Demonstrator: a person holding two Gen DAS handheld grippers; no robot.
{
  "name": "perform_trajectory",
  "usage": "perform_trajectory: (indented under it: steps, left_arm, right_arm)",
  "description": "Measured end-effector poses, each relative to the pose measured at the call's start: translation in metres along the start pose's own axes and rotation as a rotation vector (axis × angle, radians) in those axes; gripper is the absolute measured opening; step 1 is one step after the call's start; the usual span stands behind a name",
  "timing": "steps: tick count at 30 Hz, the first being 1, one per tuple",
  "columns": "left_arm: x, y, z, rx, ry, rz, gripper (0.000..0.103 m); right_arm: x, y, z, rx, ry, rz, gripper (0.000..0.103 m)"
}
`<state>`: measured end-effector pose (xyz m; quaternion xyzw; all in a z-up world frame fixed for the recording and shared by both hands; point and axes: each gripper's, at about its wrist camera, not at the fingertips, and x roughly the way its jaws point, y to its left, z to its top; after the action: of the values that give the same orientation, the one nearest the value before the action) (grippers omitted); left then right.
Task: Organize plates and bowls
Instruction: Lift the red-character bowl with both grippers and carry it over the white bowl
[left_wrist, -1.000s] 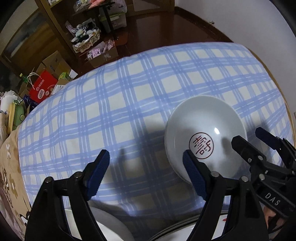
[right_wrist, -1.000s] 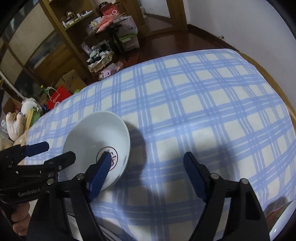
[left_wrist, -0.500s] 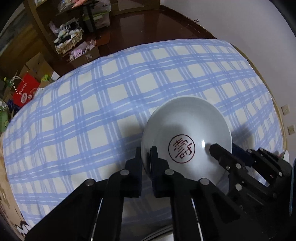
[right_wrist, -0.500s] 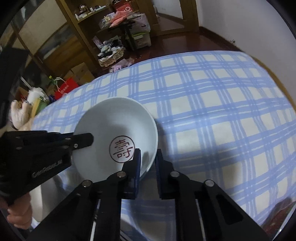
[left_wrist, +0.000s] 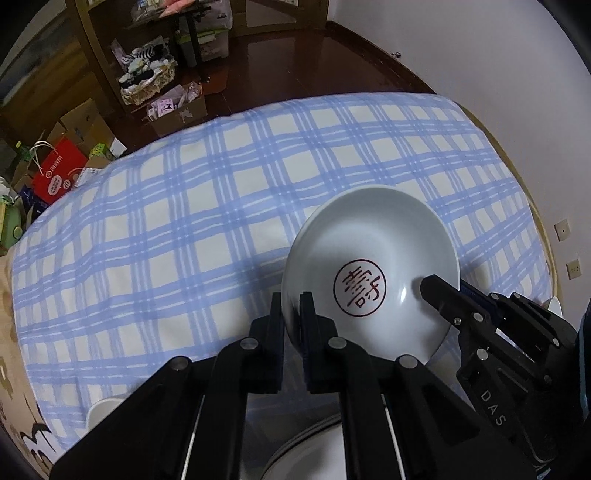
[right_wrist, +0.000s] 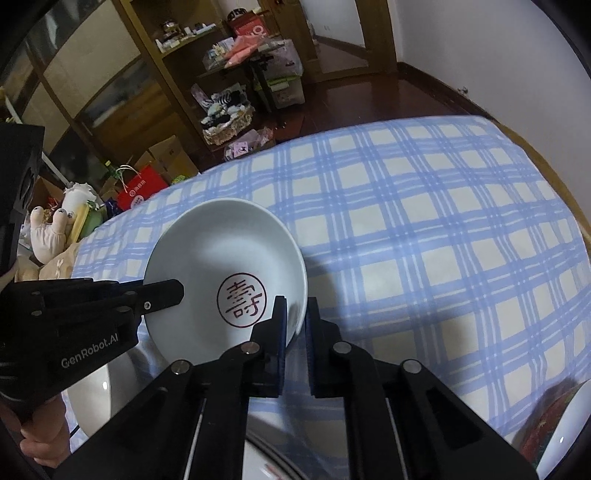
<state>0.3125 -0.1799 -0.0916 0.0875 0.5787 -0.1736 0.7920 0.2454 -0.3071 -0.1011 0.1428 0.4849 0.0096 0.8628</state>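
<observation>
A white bowl with a red round character mark inside is held above the blue checked tablecloth. My left gripper is shut on its left rim. My right gripper is shut on its right rim; the bowl also shows in the right wrist view. Each gripper shows in the other's view, the right one and the left one. White dishes lie partly hidden under the grippers near the front edge.
A small white dish sits at the front left. A patterned dish lies at the front right. Beyond the table are a dark wood floor, shelves, boxes, a red bag and a white wall.
One second ago both grippers were open beside the bowl. They shut on its opposite rims, and the bowl now sits higher and more tilted toward me than before.
</observation>
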Motion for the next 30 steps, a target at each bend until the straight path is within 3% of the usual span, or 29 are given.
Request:
perform_trajectory:
  steps: [11,30]
  left_arm:
    - [-0.046,0.018,-0.021,-0.053,-0.057,0.033,0.008]
    - [-0.106,0.073,-0.100,-0.191,-0.136,0.058,0.010]
  right_arm:
    - [-0.030,0.032,-0.002,-0.065,-0.042,0.038,0.010]
    - [-0.069,0.115,-0.032,-0.242,-0.085,0.101,0.010]
